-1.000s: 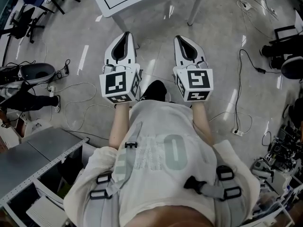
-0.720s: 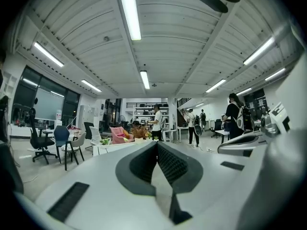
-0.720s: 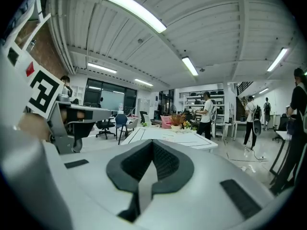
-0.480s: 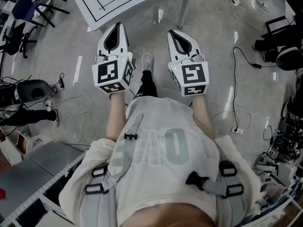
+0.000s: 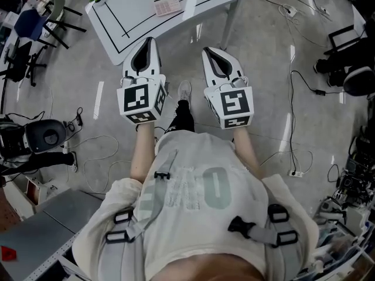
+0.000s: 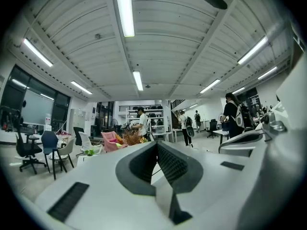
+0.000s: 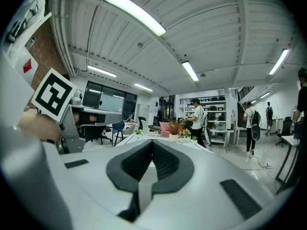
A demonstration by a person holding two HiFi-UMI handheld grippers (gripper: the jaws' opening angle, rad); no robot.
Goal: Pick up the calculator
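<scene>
Glossy grey flooring strewn with cables lies below a white, flat surface [image 5: 130, 22] marked with a black rectangular outline. The calculator [image 5: 166, 3], a small pale slab, is laid flat inside that outline, well apart from both tools. The left gripper [image 5: 150, 41] and right gripper [image 5: 207, 51] are held level and side by side, pointed toward it, presumably for an approach not yet completed. Their smooth white shells taper to dark ribbed fingers [image 6: 171, 163], pressed together on nothing.

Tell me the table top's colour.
White, with black outline lines; the table shows best in the head view.
</scene>
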